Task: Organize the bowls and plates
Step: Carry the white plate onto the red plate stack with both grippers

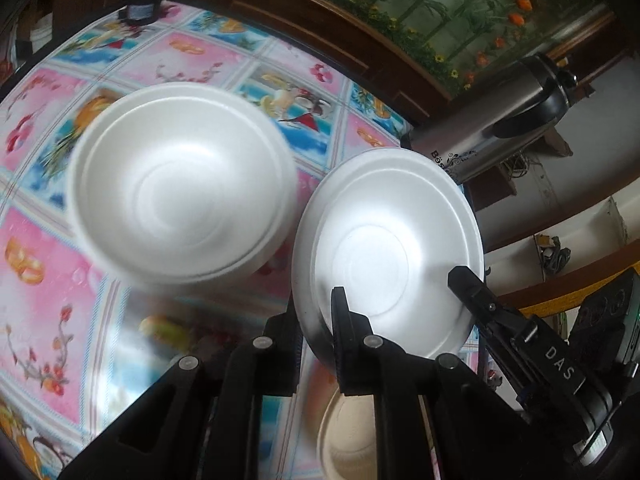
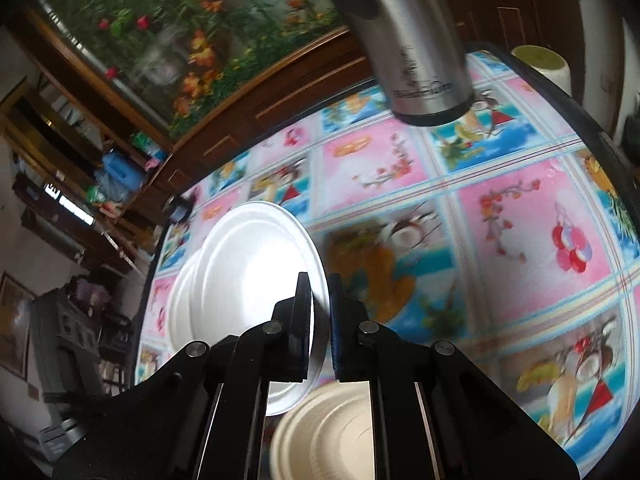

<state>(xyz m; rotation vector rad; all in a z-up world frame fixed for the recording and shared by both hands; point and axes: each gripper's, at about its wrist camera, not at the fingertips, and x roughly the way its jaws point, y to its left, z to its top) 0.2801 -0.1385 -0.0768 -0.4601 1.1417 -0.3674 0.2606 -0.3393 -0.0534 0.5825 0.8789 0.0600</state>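
Note:
A white foam plate point(image 1: 388, 248) hangs tilted above the table, held at two sides. My left gripper point(image 1: 316, 306) is shut on its near rim. My right gripper point(image 2: 319, 280) is shut on the opposite rim of the same plate point(image 2: 256, 280), and one of its fingers point(image 1: 466, 280) shows over the plate's right edge in the left wrist view. A white foam bowl point(image 1: 180, 184) stands on the flowered tablecloth point(image 1: 48, 240) to the left of the plate; it shows behind the plate point(image 2: 180, 304) in the right wrist view. A beige plate point(image 1: 344, 432) point(image 2: 320, 432) lies below the grippers.
A steel thermos jug point(image 1: 500, 128) point(image 2: 416, 48) stands at the table's far edge near the held plate. A small dark jar point(image 1: 142, 6) sits at a far corner. A pale roll point(image 2: 540, 64) stands by another edge. A wooden cabinet with an aquarium point(image 2: 180, 40) runs behind the table.

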